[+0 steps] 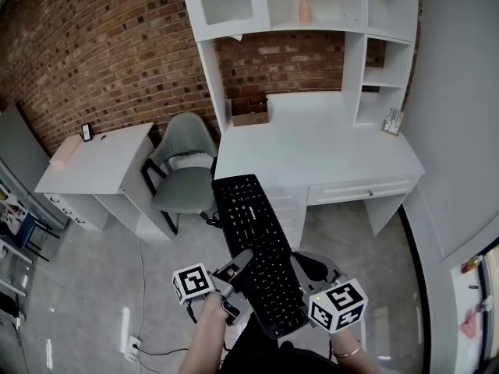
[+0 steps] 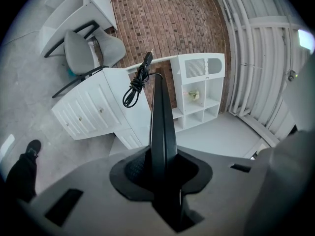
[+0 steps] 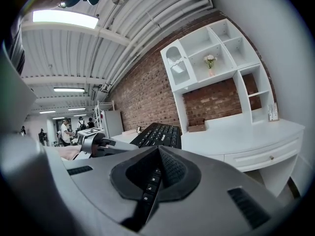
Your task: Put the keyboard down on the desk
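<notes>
**Keyboard held short of the desk**

The left gripper (image 1: 236, 269) and the right gripper (image 1: 306, 269) each clamp one long edge of the black keyboard (image 1: 253, 232), with the jaws partly closed on it. The keyboard is in the air before the white desk (image 1: 335, 150), its far end near the desk's front left corner.

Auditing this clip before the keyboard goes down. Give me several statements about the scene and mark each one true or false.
1. The left gripper and the right gripper both grip the keyboard. True.
2. The keyboard lies flat on the desk. False: it is held in the air in front of the desk.
3. A grey chair stands beside the desk. True.
4. The vase on the shelf is blue. False: it is pink.
5. The keyboard's cable is bundled in a coil. True.
</notes>
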Demonstrator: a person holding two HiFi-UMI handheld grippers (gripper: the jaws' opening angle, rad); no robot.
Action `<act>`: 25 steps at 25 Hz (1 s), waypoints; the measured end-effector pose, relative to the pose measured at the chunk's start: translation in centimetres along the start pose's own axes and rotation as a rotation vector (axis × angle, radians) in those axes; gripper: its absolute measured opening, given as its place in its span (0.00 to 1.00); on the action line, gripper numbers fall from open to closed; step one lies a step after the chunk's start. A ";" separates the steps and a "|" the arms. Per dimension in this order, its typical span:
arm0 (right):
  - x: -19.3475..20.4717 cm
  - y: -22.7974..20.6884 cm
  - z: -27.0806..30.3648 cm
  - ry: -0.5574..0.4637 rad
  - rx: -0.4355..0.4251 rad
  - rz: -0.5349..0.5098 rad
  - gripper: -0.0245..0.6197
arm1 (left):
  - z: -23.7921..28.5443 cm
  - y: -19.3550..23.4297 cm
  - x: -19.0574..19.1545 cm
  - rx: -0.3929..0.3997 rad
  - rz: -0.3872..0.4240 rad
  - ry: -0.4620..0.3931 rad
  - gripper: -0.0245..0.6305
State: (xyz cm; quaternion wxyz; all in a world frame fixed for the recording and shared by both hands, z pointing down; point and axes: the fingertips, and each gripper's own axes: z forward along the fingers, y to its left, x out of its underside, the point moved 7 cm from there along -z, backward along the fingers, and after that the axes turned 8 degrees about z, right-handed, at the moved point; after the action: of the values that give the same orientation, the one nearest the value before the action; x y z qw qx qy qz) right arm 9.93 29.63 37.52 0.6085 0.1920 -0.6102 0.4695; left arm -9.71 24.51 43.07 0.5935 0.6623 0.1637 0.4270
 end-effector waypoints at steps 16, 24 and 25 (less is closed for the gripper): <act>-6.6 -8.5 21.9 0.031 0.032 0.026 0.05 | 14.5 8.5 -20.4 0.040 -0.016 0.057 0.18; -8.0 -10.3 29.5 0.047 0.061 0.049 0.05 | 18.4 11.2 -27.4 0.044 -0.015 0.078 0.18; -8.1 -10.6 30.1 0.049 0.063 0.054 0.05 | 18.8 11.4 -28.0 0.044 -0.016 0.078 0.18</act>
State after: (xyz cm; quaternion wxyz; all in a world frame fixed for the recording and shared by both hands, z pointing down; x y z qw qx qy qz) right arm 3.05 -2.52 39.07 0.6042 0.1828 -0.5849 0.5094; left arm -15.01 -10.70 44.57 0.5753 0.6569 0.2015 0.4439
